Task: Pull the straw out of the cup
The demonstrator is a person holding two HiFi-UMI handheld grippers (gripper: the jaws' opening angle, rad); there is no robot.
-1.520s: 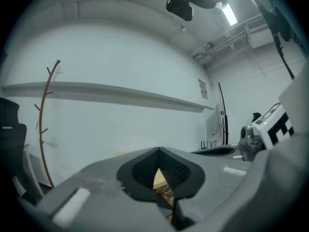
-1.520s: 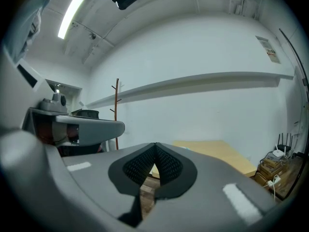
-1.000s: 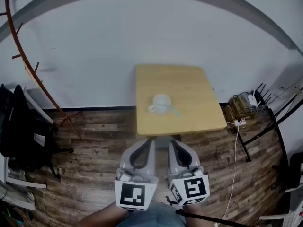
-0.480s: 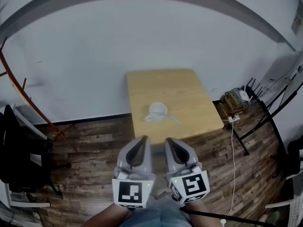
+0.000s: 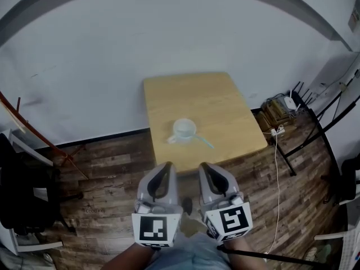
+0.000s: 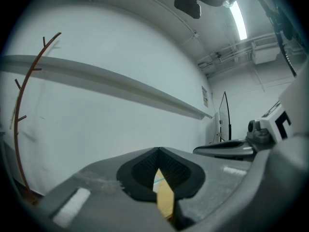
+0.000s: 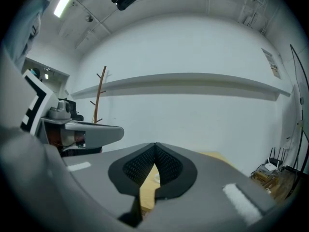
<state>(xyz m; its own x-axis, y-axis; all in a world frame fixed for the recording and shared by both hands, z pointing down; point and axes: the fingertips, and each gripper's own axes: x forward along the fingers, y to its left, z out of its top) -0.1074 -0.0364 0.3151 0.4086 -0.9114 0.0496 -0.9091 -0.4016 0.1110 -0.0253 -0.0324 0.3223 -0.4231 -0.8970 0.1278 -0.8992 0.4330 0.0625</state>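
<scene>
Task not begun: the straw (image 5: 203,142) leans from the cup (image 5: 184,129) toward 4 o'clock, untouched, while the left gripper (image 5: 165,166) and right gripper (image 5: 204,166), jaws together and empty, hover at its 6 o'clock, well apart.

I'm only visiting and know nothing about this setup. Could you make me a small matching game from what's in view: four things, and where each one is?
Things:
1. cup
2. straw
3. coat stand
4. power strip

Places:
A. on the floor to the right of the table
B. standing on the wooden table
C. leaning out of the cup
D. by the wall at the far left

Pairs: 1-B, 2-C, 3-D, 4-A
</scene>
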